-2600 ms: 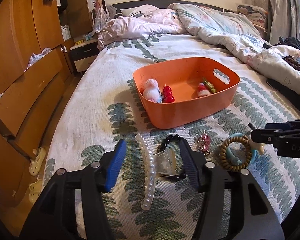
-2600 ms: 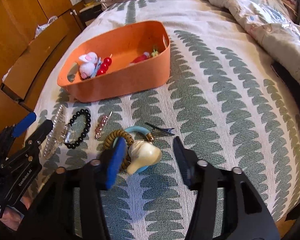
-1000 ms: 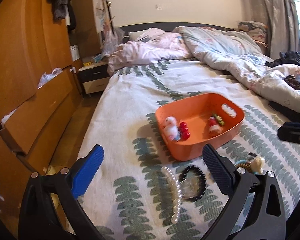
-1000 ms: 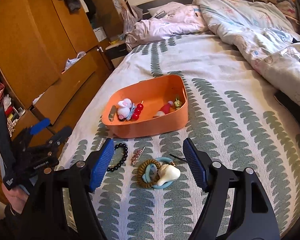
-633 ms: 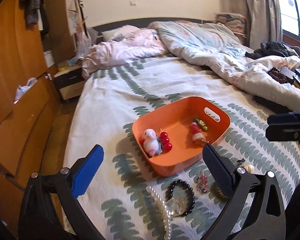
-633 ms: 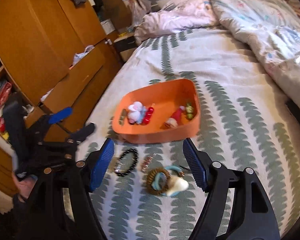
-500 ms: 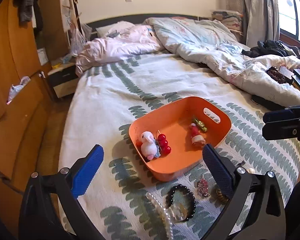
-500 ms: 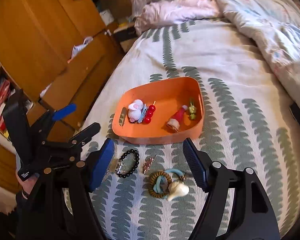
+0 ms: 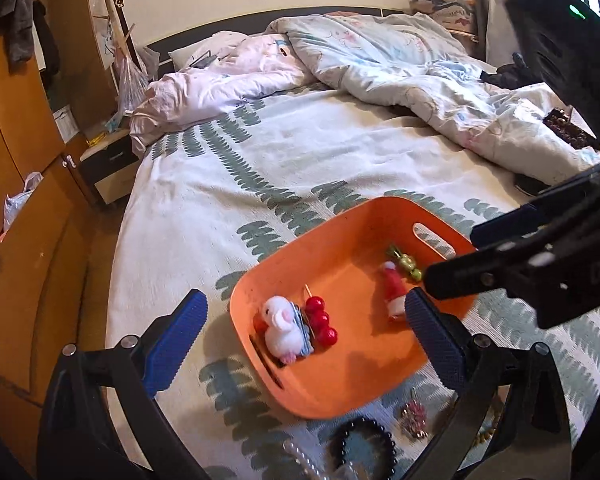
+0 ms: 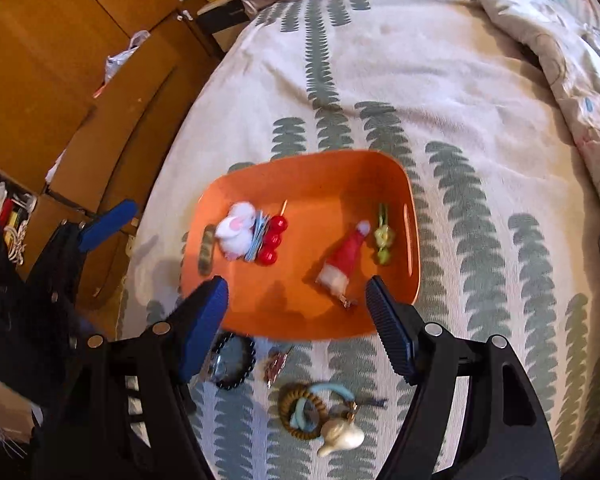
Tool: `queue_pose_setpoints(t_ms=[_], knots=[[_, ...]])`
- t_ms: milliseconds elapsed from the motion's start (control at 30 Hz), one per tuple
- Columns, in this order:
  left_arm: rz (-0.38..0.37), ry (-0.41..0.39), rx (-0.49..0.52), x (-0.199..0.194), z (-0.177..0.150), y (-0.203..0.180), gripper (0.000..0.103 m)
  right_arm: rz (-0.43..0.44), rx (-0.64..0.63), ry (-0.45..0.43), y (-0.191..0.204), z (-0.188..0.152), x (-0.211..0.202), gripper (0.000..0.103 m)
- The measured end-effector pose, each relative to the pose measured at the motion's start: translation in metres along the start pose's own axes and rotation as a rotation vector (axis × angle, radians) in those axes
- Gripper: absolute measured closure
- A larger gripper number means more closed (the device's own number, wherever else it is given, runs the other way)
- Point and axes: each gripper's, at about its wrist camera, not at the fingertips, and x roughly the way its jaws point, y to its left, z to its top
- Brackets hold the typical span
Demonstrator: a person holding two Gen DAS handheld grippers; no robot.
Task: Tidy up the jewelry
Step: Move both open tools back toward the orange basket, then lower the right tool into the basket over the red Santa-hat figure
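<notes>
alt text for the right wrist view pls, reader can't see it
An open right gripper hangs empty above an orange tray on a leaf-patterned bedspread; the tray holds a white plush clip, red bead clip, Santa-hat clip and green clip. A black bead bracelet and hair ties lie outside.

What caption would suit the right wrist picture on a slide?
Open right gripper hovers over an orange tray of hair clips; a bead bracelet waits on the bed.

Left claw (image 9: pixel 306 326) of matte black plastic arms, ribbed blue finger pads (image 9: pixel 175 338), silver screw heads, right claw (image 10: pixel 296 322) the same black-and-blue build, white lettering on its side
</notes>
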Motion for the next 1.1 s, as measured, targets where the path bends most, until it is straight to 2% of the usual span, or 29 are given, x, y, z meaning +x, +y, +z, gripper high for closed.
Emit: queue_pose_setpoints(t_ms=[200, 267, 333, 400, 467, 600, 800, 933, 1100], knots=[[-0.007, 0.000, -0.034, 0.014, 0.005, 0.001, 0.005, 0.008, 0.051, 0.041, -0.014, 0.023, 0.020, 0.030], [-0.033, -0.004, -0.033, 0.016, 0.006, -0.001, 0.005, 0.012, 0.055, 0.055, -0.017, 0.030, 0.024, 0.030], [-0.054, -0.015, -0.032, 0.016, 0.004, -0.002, 0.005, 0.054, 0.079, 0.079, -0.023, 0.037, 0.028, 0.030], [-0.082, -0.016, -0.024, 0.018, 0.003, -0.002, 0.005, 0.035, 0.071, 0.101, -0.024, 0.043, 0.031, 0.030], [-0.081, 0.001, -0.032, 0.023, 0.001, 0.003, 0.005, 0.037, 0.060, 0.111, -0.025, 0.047, 0.033, 0.030], [-0.132, 0.023, -0.068, 0.029, 0.001, 0.014, 0.005, 0.048, 0.075, 0.119, -0.028, 0.053, 0.036, 0.030], [-0.195, 0.011, -0.046, 0.028, -0.001, 0.008, 0.005, 0.079, 0.092, 0.151, -0.031, 0.051, 0.046, 0.030], [-0.214, 0.009, -0.012, 0.029, -0.005, 0.001, 0.005, 0.084, 0.094, 0.163, -0.028, 0.050, 0.051, 0.030], [-0.191, 0.044, 0.000, 0.040, -0.009, -0.003, 0.005, 0.079, 0.083, 0.177, -0.023, 0.049, 0.058, 0.030]])
